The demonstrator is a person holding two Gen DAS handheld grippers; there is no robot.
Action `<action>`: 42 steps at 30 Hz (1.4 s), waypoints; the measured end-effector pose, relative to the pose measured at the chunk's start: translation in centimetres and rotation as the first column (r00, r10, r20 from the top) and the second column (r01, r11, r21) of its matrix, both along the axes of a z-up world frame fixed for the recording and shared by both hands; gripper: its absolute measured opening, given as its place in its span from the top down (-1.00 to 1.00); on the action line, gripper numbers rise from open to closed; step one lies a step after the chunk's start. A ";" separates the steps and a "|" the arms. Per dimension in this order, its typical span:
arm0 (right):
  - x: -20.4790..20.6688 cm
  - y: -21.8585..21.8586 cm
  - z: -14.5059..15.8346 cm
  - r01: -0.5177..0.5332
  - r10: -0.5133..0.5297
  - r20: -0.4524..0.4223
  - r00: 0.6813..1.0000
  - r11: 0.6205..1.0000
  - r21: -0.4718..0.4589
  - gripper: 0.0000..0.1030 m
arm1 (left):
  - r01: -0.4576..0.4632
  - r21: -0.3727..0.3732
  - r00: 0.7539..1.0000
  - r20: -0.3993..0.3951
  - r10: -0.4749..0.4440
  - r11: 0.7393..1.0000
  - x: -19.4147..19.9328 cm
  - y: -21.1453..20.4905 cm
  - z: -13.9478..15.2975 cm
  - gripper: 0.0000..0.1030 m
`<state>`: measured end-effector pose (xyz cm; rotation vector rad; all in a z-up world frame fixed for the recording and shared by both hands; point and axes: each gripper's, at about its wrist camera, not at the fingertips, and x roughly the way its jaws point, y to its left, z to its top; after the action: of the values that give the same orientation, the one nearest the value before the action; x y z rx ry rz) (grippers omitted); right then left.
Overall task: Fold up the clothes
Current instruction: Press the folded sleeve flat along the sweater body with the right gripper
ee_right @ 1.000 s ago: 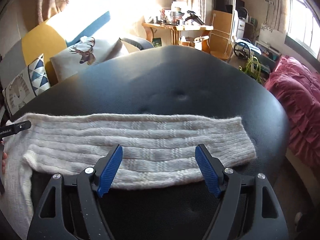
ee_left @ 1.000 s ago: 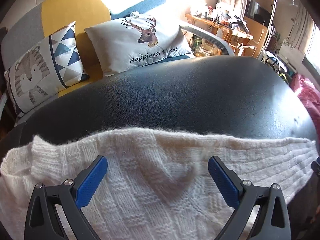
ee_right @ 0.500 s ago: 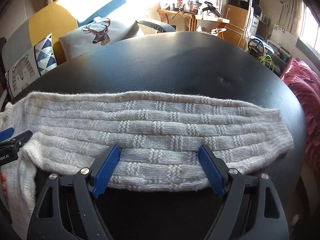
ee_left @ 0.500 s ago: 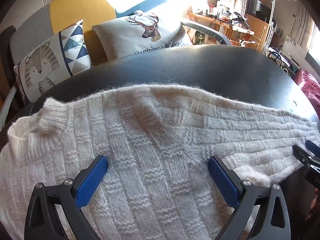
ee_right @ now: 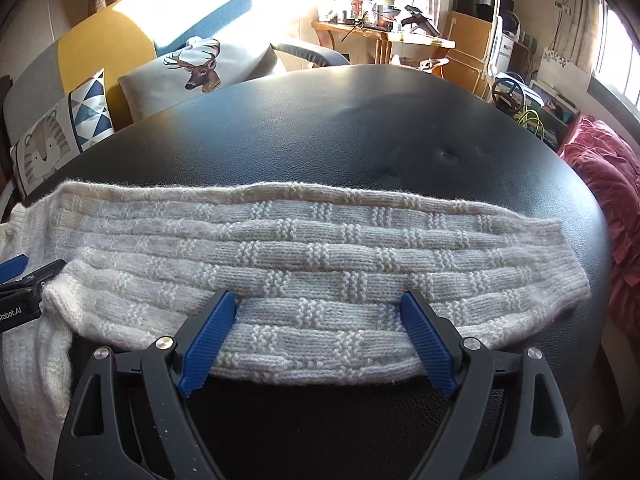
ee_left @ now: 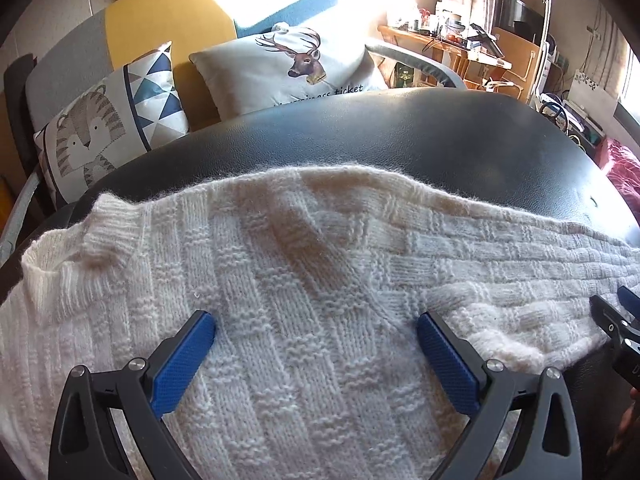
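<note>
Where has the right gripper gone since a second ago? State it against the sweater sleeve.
Yes. The right gripper moved closer over the sweater sleeve, its opening jaws now straddling the near edge.

Sweater (ee_left: 312, 280) on table (ee_left: 440, 140), cushions (ee_left: 288, 68) behind.
</note>
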<state>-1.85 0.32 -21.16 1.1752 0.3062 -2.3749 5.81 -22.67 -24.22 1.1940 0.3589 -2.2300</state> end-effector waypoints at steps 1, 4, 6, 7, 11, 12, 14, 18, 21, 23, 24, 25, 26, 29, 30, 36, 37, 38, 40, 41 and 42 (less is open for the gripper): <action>0.0 0.0 0.0 0.000 0.000 -0.002 1.000 1.000 0.001 -0.70 | 0.000 0.000 1.000 0.000 0.000 1.000 0.0 -0.1 0.0 -1.00; 0.2 -0.1 -0.1 0.001 -0.001 -0.006 1.000 1.000 0.004 -0.70 | 0.002 0.000 1.000 -0.001 -0.002 1.000 0.1 -0.1 0.0 -1.00; 0.2 -0.1 -0.1 0.002 -0.002 -0.004 1.000 1.000 0.001 -0.71 | 0.002 0.000 1.000 -0.001 -0.002 1.000 0.1 0.0 0.0 -1.00; 0.1 -0.1 -0.2 0.002 -0.002 -0.002 1.000 1.000 -0.001 -0.71 | 0.002 -0.001 1.000 -0.001 -0.002 1.000 0.1 0.0 -0.1 -1.00; -0.4 -0.4 -0.3 0.012 -0.012 0.009 1.000 1.000 0.011 -0.81 | 0.002 -0.001 1.000 0.000 -0.002 1.000 0.1 0.1 -0.1 -1.00; -0.6 -0.5 -0.3 0.018 -0.018 0.013 1.000 1.000 0.015 -0.85 | 0.002 -0.002 1.000 0.000 -0.002 1.000 0.1 0.1 -0.1 -1.00; -0.6 -0.8 -0.3 0.031 -0.031 0.011 0.999 0.999 0.026 -0.88 | 0.002 -0.002 1.000 0.000 -0.002 1.000 0.1 0.1 -0.1 -1.00; -0.6 -0.5 -0.2 0.032 -0.032 0.013 0.999 0.999 0.010 -0.89 | 0.002 -0.002 1.000 -0.001 -0.002 1.000 0.1 0.1 -0.1 -1.00; -0.6 -0.3 -0.1 0.026 -0.026 0.016 1.000 1.000 -0.005 -0.89 | 0.002 -0.002 1.000 -0.001 -0.002 1.000 0.1 0.2 -0.2 -1.00; -0.6 -0.5 -0.1 0.028 -0.028 0.006 1.000 1.000 0.005 -0.89 | 0.002 -0.002 1.000 -0.001 -0.002 1.000 0.1 0.2 -0.2 -1.00; -0.5 -0.6 -0.1 0.029 -0.029 -0.001 1.000 0.999 0.014 -0.90 | 0.002 -0.002 1.000 -0.001 -0.002 1.000 0.1 0.2 -0.2 -1.00; -0.4 -0.7 -0.1 0.031 -0.031 -0.008 0.999 0.999 0.023 -0.90 | 0.002 -0.003 1.000 0.000 -0.002 1.000 0.1 0.2 -0.2 -1.00; -0.4 -0.8 -0.1 0.032 -0.032 -0.015 0.999 0.999 0.032 -0.91 | 0.002 -0.003 1.000 0.000 -0.002 1.000 0.1 0.2 -0.2 -1.00; -0.5 -0.6 0.0 0.034 -0.034 -0.006 0.999 0.999 0.012 -0.91 | 0.002 -0.002 1.000 -0.001 -0.002 1.000 0.1 0.2 -0.2 -1.00; -0.5 -0.6 0.0 0.034 -0.034 -0.008 0.999 0.999 0.014 -0.91 | 0.002 -0.002 1.000 -0.001 -0.002 1.000 0.1 0.2 -0.2 -1.00; -0.5 -0.8 0.1 0.034 -0.033 -0.012 0.999 0.999 0.022 -0.92 | 0.002 -0.003 1.000 -0.001 -0.002 1.000 0.1 0.2 -0.2 -1.00; -0.7 -0.8 0.2 0.036 -0.036 -0.003 0.999 0.999 0.019 -0.92 | 0.002 -0.003 1.000 -0.001 -0.002 1.000 0.1 0.2 -0.2 -1.00; -1.1 -0.8 0.2 0.040 -0.040 0.010 0.999 0.999 0.014 -0.94 | 0.002 -0.002 1.000 -0.001 -0.002 1.000 0.1 0.2 -0.2 -1.00; -1.8 -0.9 0.4 0.057 -0.057 0.033 0.998 0.998 0.003 -0.95 | 0.002 -0.002 1.000 -0.001 -0.002 1.000 0.1 0.2 -0.2 -1.00; -2.3 -1.1 0.5 0.074 -0.074 0.043 0.996 0.997 -0.001 -0.95 | 0.002 -0.002 1.000 -0.001 -0.002 1.000 0.1 0.2 -0.2 -1.00; -2.7 -1.4 0.6 0.090 -0.090 0.052 0.995 0.996 -0.009 -0.96 | 0.002 -0.002 1.000 -0.001 -0.002 1.000 0.0 0.2 -0.2 -1.00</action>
<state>-4.60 -1.04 -20.60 1.2675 0.2263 -2.4151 5.86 -22.48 -24.41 1.1928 0.3558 -2.2322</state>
